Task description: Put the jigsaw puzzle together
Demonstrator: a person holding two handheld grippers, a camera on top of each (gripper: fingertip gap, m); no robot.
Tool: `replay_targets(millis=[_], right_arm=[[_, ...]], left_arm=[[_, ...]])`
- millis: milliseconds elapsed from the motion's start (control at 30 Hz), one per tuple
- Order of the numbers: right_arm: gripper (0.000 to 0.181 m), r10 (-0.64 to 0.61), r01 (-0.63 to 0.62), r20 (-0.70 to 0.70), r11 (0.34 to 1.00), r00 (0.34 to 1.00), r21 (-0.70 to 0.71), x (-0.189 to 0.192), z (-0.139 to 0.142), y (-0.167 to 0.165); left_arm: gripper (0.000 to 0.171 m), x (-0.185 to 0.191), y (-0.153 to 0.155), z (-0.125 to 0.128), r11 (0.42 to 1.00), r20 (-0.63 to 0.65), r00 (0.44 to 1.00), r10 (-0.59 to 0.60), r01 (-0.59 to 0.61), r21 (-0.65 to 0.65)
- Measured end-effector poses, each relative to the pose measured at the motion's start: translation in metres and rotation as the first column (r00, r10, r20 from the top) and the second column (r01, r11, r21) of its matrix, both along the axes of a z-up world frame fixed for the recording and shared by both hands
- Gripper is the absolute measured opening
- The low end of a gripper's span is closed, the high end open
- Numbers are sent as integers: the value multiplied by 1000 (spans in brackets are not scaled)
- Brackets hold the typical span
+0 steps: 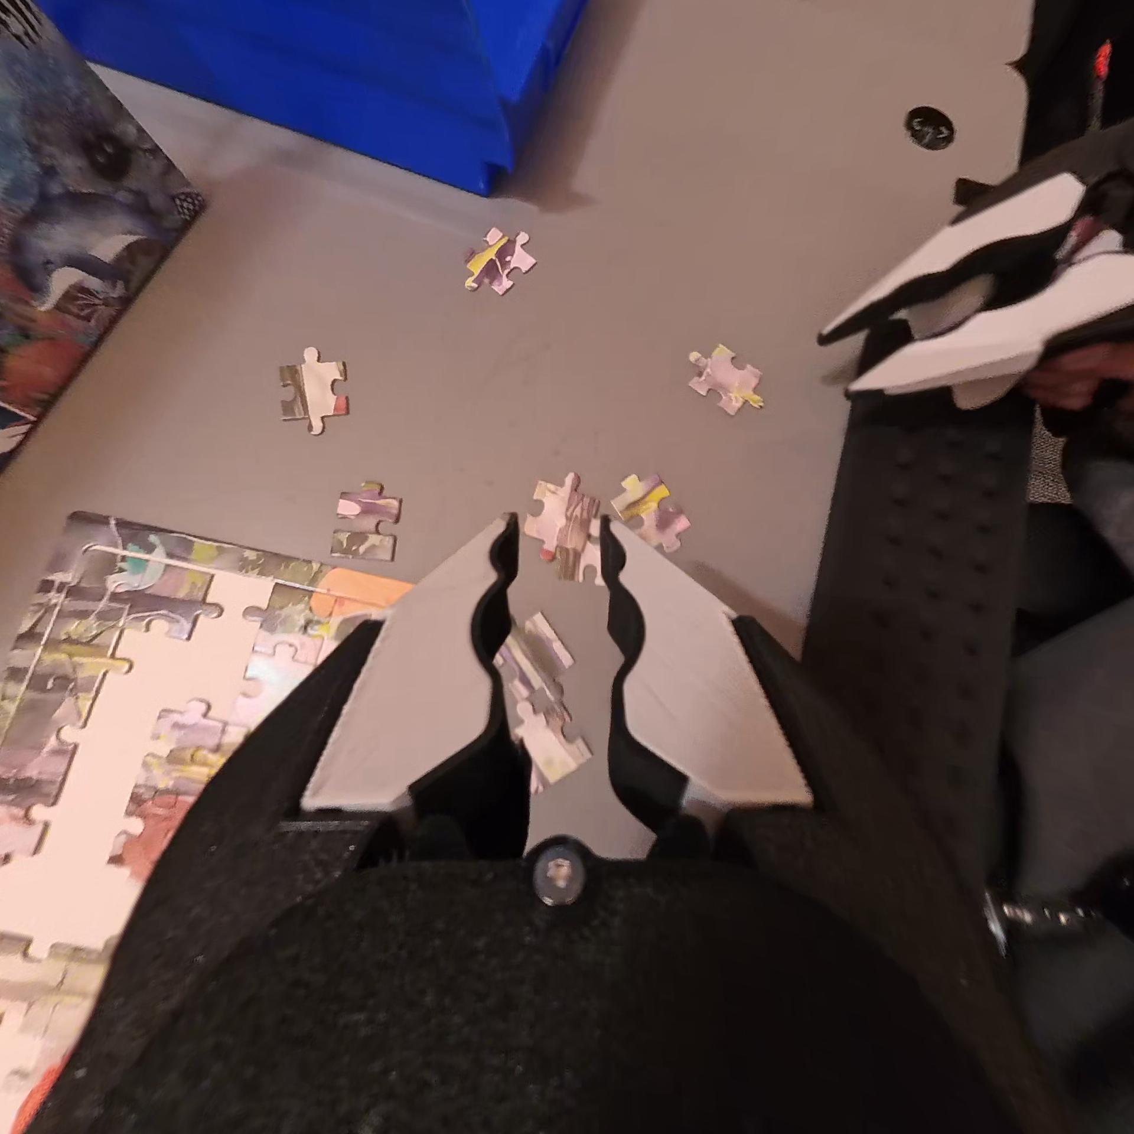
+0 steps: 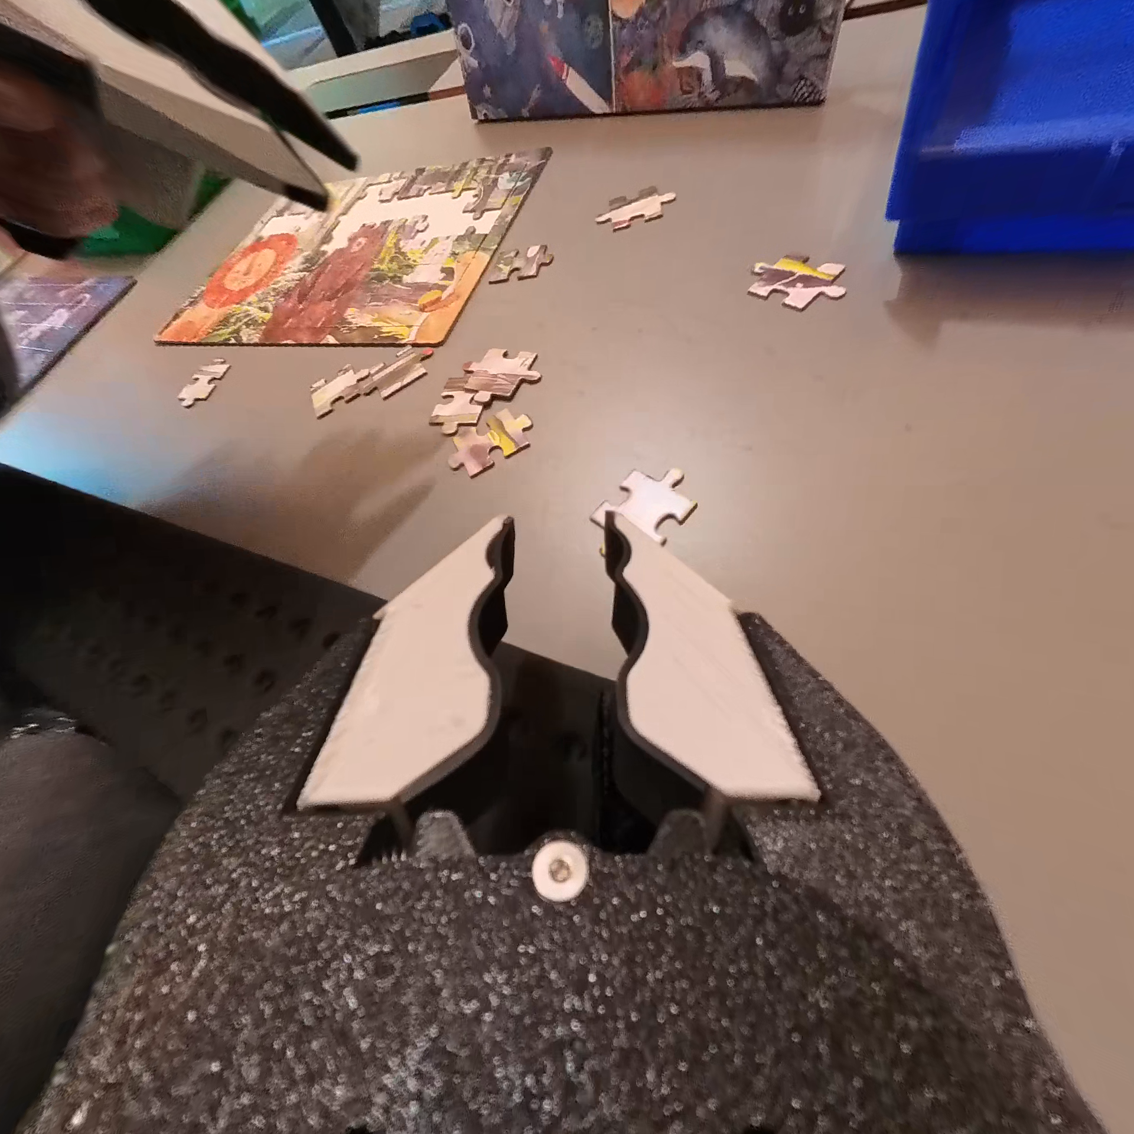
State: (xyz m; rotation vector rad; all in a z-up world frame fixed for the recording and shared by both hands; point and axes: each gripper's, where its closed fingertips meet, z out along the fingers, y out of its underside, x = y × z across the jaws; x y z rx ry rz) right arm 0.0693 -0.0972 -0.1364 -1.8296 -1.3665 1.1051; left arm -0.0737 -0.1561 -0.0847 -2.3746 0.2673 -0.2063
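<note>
Left hand-held gripper [image 1: 559, 528] hovers part-open and empty over a flat, thin cardboard jigsaw piece [image 1: 567, 528] on the grey desk [image 1: 552, 380]. Right hand-held gripper [image 2: 558, 531] is likewise part-open and empty at the desk's near edge. Partly assembled picture puzzle board [image 2: 368, 258] lies well apart. Pieces judged light, stiff, low-lying: pinch across opposite edges.

1. I see my left gripper [image 1: 559, 526] pointing forward and down, its jaws apart and nothing between them
2. My right gripper [image 2: 558, 528] sits low and angled forward, jaws parted, empty
3. From the left wrist view, the right gripper [image 1: 844, 362] shows at the right edge, tips aimed left, a hand [image 1: 1068, 380] gripping behind it
</note>
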Motion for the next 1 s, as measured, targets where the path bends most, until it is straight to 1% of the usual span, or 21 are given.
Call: replay_targets(millis=[100, 133, 200, 233, 267, 300, 333, 367, 400, 433, 467, 500, 533, 567, 633, 733, 800, 833, 933, 1000], right_arm=[[29, 8, -8, -6, 1000, 1000, -17, -1, 0, 0], [29, 12, -12, -7, 1000, 1000, -18, -1, 0, -1], [29, 18, -18, -3, 1000, 1000, -17, -1, -1, -2], [29, 21, -21, 2, 1000, 1000, -14, -1, -1, -2], [29, 24, -23, 9, 1000, 1000, -9, -1, -2, -3], [29, 26, -26, 18, 1000, 999, -2, -1, -3, -4], [29, 29, -29, 27, 1000, 999, 6, -1, -5, -4], [29, 32, -32, 34, 999, 999, 16, -1, -5, -5], [29, 35, -36, 38, 999, 999, 24, -1, -6, -6], [29, 38, -39, 41, 999, 998, 28, -1, -6, -6], [29, 37, -39, 43, 999, 998, 29, -1, -7, -6], [29, 37, -38, 42, 999, 998, 27, -1, -7, -6], [29, 37, -38, 40, 999, 999, 24, -1, -6, -6], [29, 36, -37, 34, 999, 999, 20, -1, -6, -6], [29, 37, -38, 21, 999, 999, 2, 0, -4, -6], [29, 42, -42, 3, 999, 999, -28, 0, -2, -6], [29, 45, -45, -3, 998, 999, -40, 0, -2, -6], [29, 47, -47, -4, 998, 999, -43, 0, -2, -6], [29, 51, -51, 2, 998, 999, -40, 0, -3, -7], [29, 53, -53, 12, 998, 999, -31, 0, -4, -8]], left_arm=[[27, 6, 21, -16, 998, -6, 1000, -15, 15, -57], [28, 14, 28, -17, 996, 20, 999, -34, 36, -85], [29, 33, 44, -9, 989, 127, 989, -73, 88, -121], [29, 37, 55, -5, 986, 149, 986, -80, 99, -131], [31, 36, 69, -4, 986, 134, 987, -91, 108, -128], [32, 32, 85, -5, 985, 82, 989, -123, 132, -111], [32, 26, 102, -10, 980, -4, 984, -180, 179, -82], [32, 22, 118, -17, 963, -95, 959, -267, 263, -57], [32, 20, 129, -28, 930, -166, 915, -368, 363, -56], [32, 15, 139, -41, 902, -215, 876, -432, 425, -82], [35, 11, 149, -53, 887, -225, 858, -461, 446, -117], [41, 12, 157, -61, 871, -194, 850, -490, 469, -149], [44, 13, 164, -68, 858, -170, 843, -510, 486, -168], [44, 12, 171, -73, 853, -174, 837, -518, 490, -179], [45, 9, 180, -83, 834, -189, 816, -546, 509, -212], [45, 8, 185, -96, 811, -207, 790, -578, 526, -257], [28, 15, 182, -98, 787, -177, 773, -609, 561, -256], [24, 17, 180, -99, 778, -175, 764, -621, 574, -255], [23, 16, 177, -99, 763, -176, 750, -638, 583, -279], [21, 14, 173, -99, 733, -168, 727, -666, 597, -326]])
